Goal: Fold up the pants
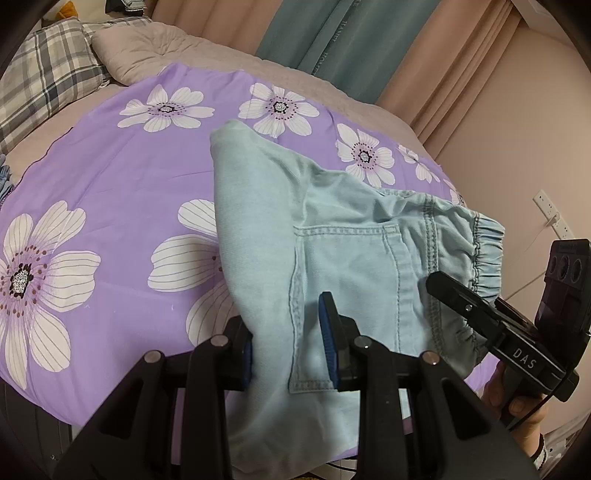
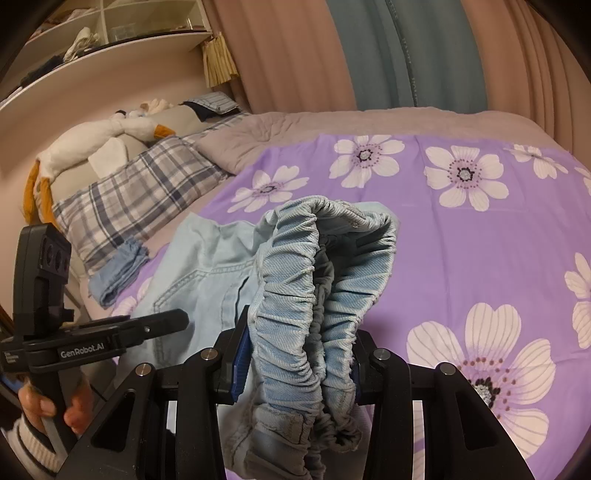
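Light-blue denim pants (image 1: 332, 229) spread across a purple floral bedsheet (image 1: 122, 177), near the bed's near edge, back pocket (image 1: 343, 295) facing up and elastic waistband (image 1: 487, 254) bunched toward the right side in the left wrist view. Left gripper (image 1: 290, 345) clamped on a fold of the denim beside the pocket, blue pads (image 1: 328, 339) pressed to the cloth on either side. Right gripper (image 2: 295, 362) closed on the gathered waistband (image 2: 291, 314), the ruffled elastic doubled over between its pads and raised off the sheet into a loop, the rest of the garment trailing back to the left, toward the left gripper (image 2: 162, 321).

Seen from the left camera, right gripper's (image 1: 450, 291) black finger over the waistband end of the pants, a hand (image 1: 517, 402) on the handle below. Seen from the right camera, the other hand (image 2: 55, 406) wrapped around the left handle, striped cuff (image 2: 26, 439) at the wrist.

Farther up the bed: a plaid pillow (image 2: 136, 192) along the left side, a small folded blue cloth (image 2: 118, 273) just below it at the sheet's edge, a grey quilt (image 2: 332, 125) across the head of the bed, and a white plush goose (image 2: 96, 136) behind the pillow. Pink and teal curtains (image 2: 388, 51) beyond the far edge of the bed; wall shelves (image 2: 110, 22) above the headboard side.
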